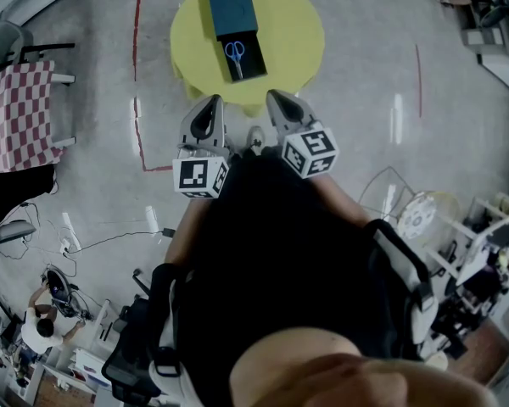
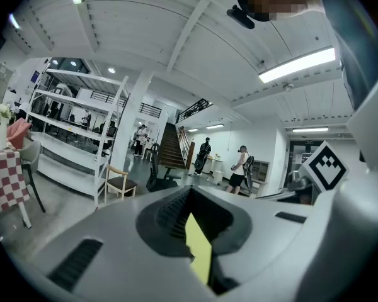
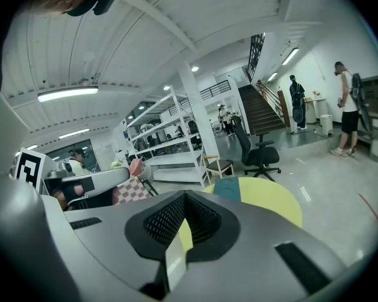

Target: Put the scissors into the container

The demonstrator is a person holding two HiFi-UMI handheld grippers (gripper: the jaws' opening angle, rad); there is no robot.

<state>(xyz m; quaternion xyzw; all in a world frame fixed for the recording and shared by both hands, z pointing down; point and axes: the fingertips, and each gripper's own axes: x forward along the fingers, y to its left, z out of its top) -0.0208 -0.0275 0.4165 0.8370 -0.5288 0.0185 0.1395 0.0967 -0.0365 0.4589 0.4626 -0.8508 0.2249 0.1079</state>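
Observation:
Blue-handled scissors point(image 1: 235, 55) lie inside the open black part of a dark container point(image 1: 251, 64), whose teal section point(image 1: 232, 7) sits just behind. The container stands on a round yellow table point(image 1: 288, 32). Both grippers are held close to the person's body, short of the table's near edge, with nothing in them. My left gripper point(image 1: 208, 102) and my right gripper point(image 1: 276, 97) point toward the table, jaws together. In the right gripper view the yellow table point(image 3: 274, 203) and the teal box point(image 3: 228, 189) show beyond the shut gripper point(image 3: 179, 231). The left gripper point(image 2: 198, 234) faces the hall.
A red-checkered table point(image 1: 17, 113) and a chair stand at the left. Red tape lines point(image 1: 138, 24) mark the floor. Cables and equipment point(image 1: 85, 244) lie at lower left. An office chair point(image 3: 258, 153) and white shelving point(image 3: 170, 137) stand beyond the table. People walk near the stairs.

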